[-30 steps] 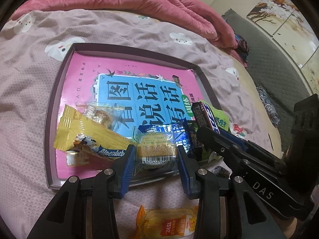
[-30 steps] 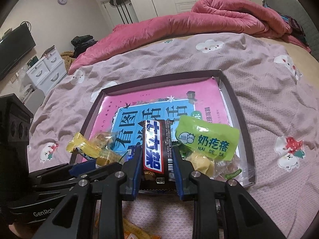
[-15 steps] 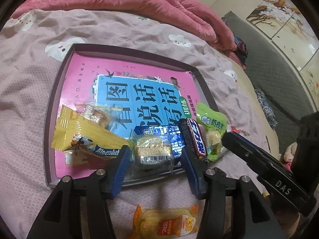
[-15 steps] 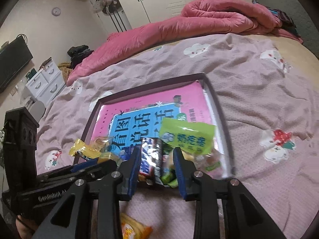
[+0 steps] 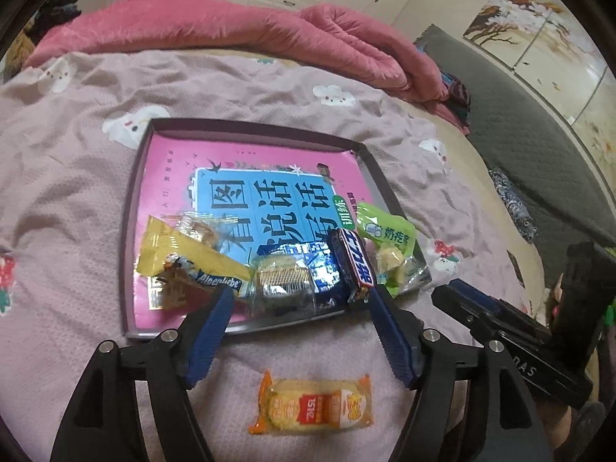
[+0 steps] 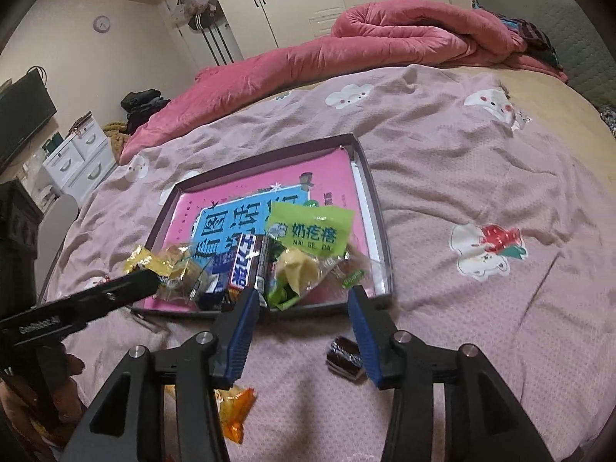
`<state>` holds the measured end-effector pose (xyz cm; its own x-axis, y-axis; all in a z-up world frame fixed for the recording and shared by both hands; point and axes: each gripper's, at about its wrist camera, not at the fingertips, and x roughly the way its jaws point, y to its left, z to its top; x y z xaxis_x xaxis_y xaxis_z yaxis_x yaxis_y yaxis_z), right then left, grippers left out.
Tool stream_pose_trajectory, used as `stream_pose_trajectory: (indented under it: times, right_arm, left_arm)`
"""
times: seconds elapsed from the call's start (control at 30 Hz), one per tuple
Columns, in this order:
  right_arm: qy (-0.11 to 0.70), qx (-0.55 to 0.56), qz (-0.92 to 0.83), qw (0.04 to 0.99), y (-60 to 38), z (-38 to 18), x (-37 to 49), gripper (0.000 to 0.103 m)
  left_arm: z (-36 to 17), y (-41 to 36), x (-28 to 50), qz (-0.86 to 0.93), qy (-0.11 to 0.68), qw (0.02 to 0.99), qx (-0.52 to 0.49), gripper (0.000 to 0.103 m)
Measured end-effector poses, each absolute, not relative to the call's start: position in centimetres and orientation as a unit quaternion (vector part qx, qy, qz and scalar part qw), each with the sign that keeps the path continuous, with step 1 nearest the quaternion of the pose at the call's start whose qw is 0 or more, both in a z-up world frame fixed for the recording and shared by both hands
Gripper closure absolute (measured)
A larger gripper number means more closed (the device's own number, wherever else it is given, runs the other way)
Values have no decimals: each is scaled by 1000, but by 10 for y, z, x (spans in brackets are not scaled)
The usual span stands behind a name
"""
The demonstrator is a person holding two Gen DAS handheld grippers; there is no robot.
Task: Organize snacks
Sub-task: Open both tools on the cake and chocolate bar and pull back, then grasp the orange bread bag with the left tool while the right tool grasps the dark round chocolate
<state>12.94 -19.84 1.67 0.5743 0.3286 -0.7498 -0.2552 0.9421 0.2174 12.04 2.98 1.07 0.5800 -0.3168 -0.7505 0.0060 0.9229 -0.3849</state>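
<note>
Grippers both pitched down toward the near rim of the shallow dark-rimmed tray (image 5: 133, 208) on the bed's mauve cartoon-print blanket (image 5: 61, 200). Left gripper (image 5: 304, 310): blue-padded jaws opening, wide apart, nothing pressed between them; tips sit at the tray's near rim, either side of a clear-wrapped golden biscuit pack (image 5: 283, 281) that lies free inside the tray. Right gripper (image 6: 302, 300): jaws opening, nothing clamped; tips also at the near rim, on the tray's right part.

Snacks crowd the tray's near half, on a pink and blue book cover (image 5: 246, 177): yellow Alpenliebe candy bag (image 5: 192, 265) at left, dark Snickers bar (image 5: 352, 261) right of the biscuit pack, green milk-curd pouch (image 6: 310, 231) further right, propped over pale lumps in clear wrap. Snickers bar lies just ahead of the right gripper's left finger.

Outside the tray, on the blanket: orange-wrapped round cake (image 5: 313, 404) below the left gripper's jaws; small dark foil-wrapped sweet (image 6: 344, 358) just inside the right gripper's right finger.

Far half of the tray bare of snacks. Blanket open to the right of the tray; rolled pink quilt (image 6: 346, 42) lies well beyond.
</note>
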Motion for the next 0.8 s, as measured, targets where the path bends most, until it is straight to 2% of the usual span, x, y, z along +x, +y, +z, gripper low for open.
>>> stream_pose_trajectory:
  times: [0.17,0.4,0.57,0.8]
  right_arm:
    - [431,43,167,886,-199,15,124,50]
    - [429,46,169,886,-205,16,115,49]
    - [429,56,166,886,-212,14,111,45]
    - [436,50,173,882,-213,8,104,44]
  left_arm:
    - [14,22,106,-94,456,874,-142,27]
    - [7,12,88,-92,479,864,-123,26]
    - [-4,12,69,-96,503,845,-152,26]
    - [-21,5,53,-78,532,821,-190,26]
